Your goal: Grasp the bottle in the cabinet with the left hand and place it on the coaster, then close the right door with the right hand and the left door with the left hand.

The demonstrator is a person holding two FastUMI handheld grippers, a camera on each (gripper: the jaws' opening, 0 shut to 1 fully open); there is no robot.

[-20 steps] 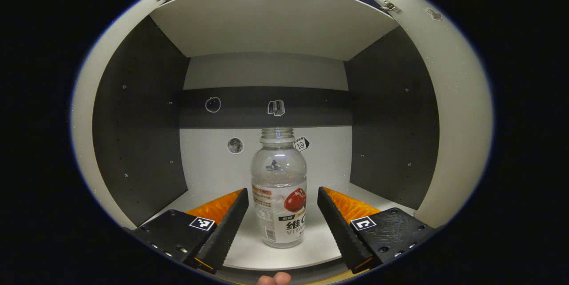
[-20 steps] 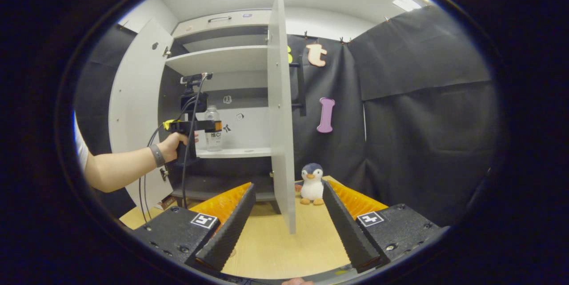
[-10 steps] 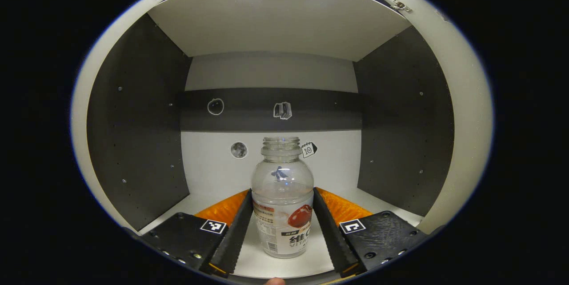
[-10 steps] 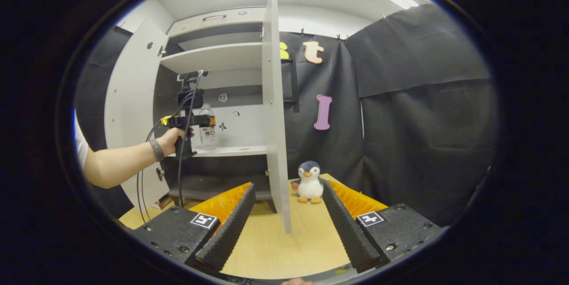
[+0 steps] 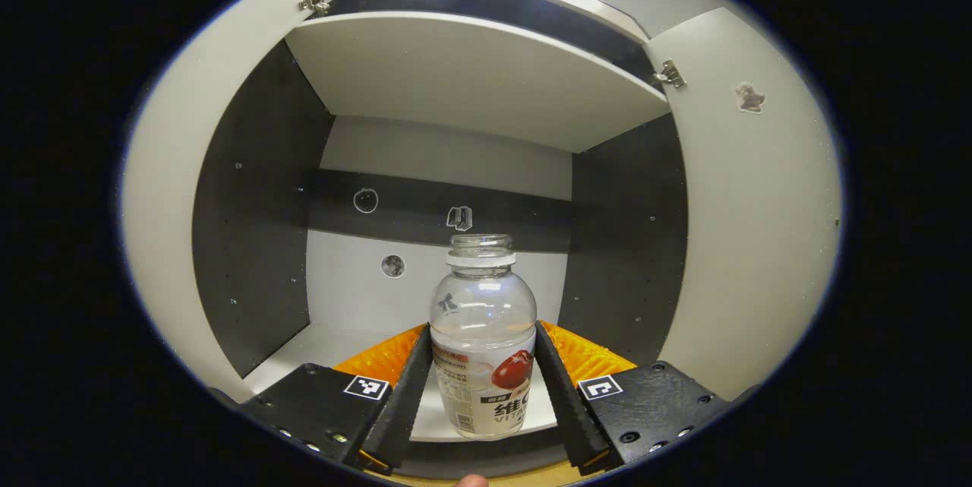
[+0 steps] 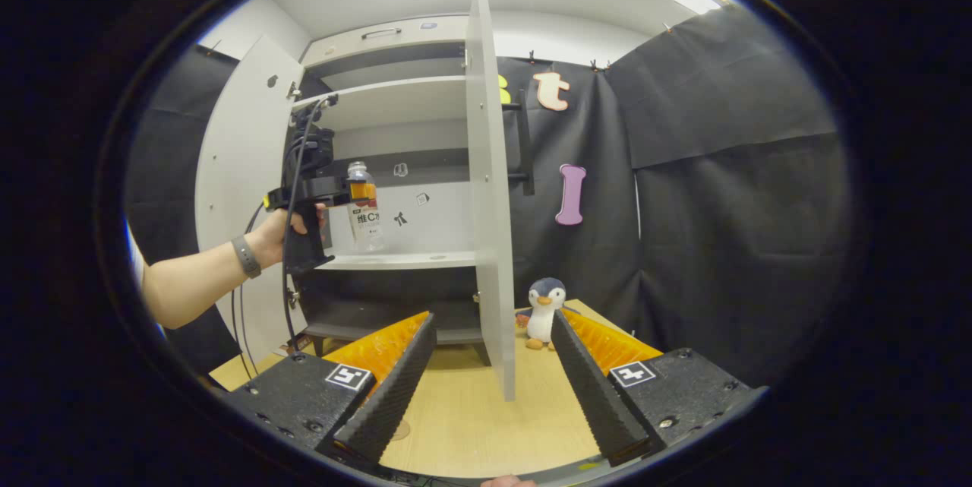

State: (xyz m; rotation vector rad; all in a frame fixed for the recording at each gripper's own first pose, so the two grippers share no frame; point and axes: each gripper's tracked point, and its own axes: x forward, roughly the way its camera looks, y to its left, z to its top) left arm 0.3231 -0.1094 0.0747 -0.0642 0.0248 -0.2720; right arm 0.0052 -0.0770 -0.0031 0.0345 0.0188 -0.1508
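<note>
Between the two open doors, your left gripper [image 5: 483, 388] pinched the one bottle [image 5: 483, 335] on both sides just above the cabinet shelf [image 6: 402, 261], one penguin toy [image 6: 546, 311] beyond, your right gripper [image 6: 493, 388] gaped wide, holding nothing.

I see the bottle [image 5: 484, 343] between my left gripper [image 5: 483, 396] fingers, just above the cabinet shelf [image 6: 402, 260], doors swung wide either side.
</note>
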